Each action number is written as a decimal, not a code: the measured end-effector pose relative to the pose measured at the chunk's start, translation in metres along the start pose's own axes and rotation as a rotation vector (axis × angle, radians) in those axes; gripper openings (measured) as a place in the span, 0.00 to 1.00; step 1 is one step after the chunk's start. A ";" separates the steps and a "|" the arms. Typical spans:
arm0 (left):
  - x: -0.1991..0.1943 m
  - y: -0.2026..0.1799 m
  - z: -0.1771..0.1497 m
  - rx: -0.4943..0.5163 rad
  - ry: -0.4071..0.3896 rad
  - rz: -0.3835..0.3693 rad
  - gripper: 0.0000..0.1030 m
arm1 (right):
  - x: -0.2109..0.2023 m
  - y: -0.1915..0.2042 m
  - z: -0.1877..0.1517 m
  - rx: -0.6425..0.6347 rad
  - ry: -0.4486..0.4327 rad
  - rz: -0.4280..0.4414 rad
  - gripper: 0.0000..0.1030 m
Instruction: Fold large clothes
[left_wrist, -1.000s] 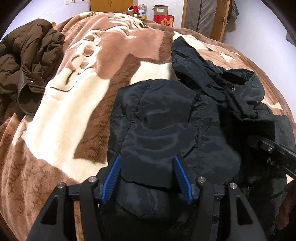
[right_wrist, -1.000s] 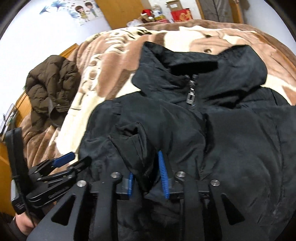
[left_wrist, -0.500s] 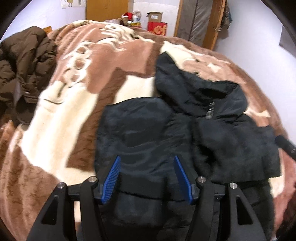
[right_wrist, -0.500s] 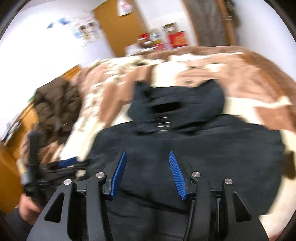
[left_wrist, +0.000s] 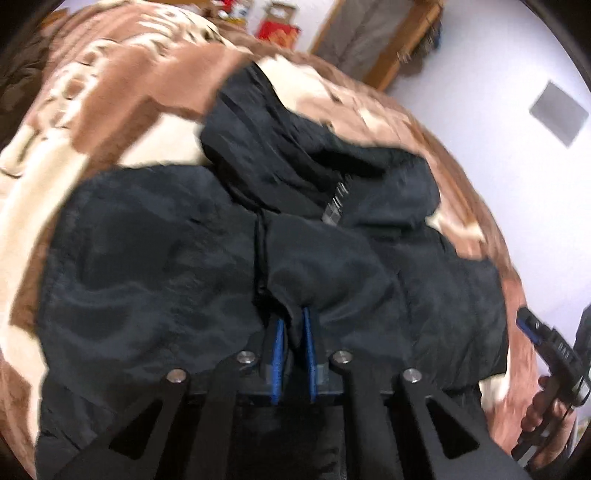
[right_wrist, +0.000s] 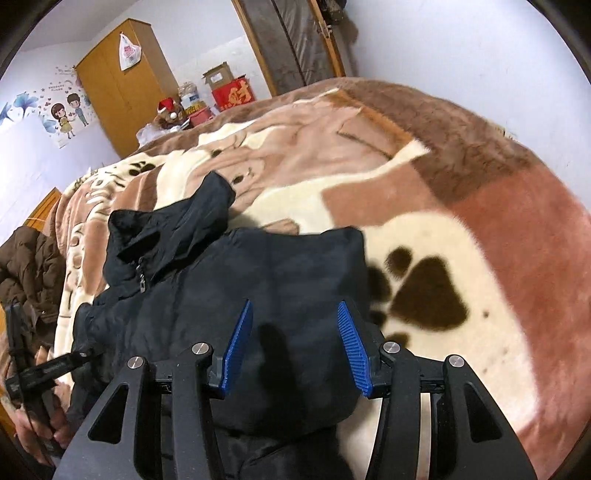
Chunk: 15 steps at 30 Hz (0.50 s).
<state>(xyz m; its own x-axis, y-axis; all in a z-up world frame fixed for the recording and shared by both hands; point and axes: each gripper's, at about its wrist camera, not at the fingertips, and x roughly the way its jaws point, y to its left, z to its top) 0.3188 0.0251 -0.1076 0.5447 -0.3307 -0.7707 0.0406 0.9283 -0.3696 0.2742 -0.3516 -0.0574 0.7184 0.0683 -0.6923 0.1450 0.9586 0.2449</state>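
Observation:
A black hooded jacket (left_wrist: 155, 258) lies on a brown and cream blanket (left_wrist: 129, 92), its hood (left_wrist: 280, 155) toward the far end and its zipper pull (left_wrist: 332, 210) at the collar. My left gripper (left_wrist: 293, 325) is shut on a bunched fold of the jacket near its middle. In the right wrist view the jacket (right_wrist: 280, 266) lies below and ahead of my right gripper (right_wrist: 295, 325), which is open and empty over the jacket's right side. The right gripper also shows at the right edge of the left wrist view (left_wrist: 546, 343).
A brown puffer jacket (right_wrist: 26, 266) is heaped at the bed's left side. A wooden wardrobe (right_wrist: 122, 81), boxes (right_wrist: 229, 88) and clutter stand beyond the bed's far end. Blanket with a paw print (right_wrist: 428, 295) lies right of the jacket.
My left gripper went from open above the jacket to shut on a fold of it. My right gripper let go of the fabric, opened and swung to the jacket's right side.

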 end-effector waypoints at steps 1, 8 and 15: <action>-0.005 0.006 0.001 -0.003 -0.021 0.042 0.09 | 0.000 0.001 0.002 -0.006 -0.008 0.000 0.47; -0.002 0.030 -0.002 -0.014 -0.027 0.125 0.10 | 0.037 0.030 -0.012 -0.120 0.030 -0.007 0.46; 0.021 0.042 -0.012 -0.019 -0.021 0.142 0.13 | 0.097 0.024 -0.034 -0.122 0.169 -0.014 0.46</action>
<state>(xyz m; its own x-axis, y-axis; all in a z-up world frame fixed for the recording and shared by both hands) 0.3214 0.0552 -0.1455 0.5616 -0.1924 -0.8047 -0.0542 0.9620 -0.2678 0.3239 -0.3126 -0.1419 0.5912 0.0899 -0.8015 0.0634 0.9855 0.1573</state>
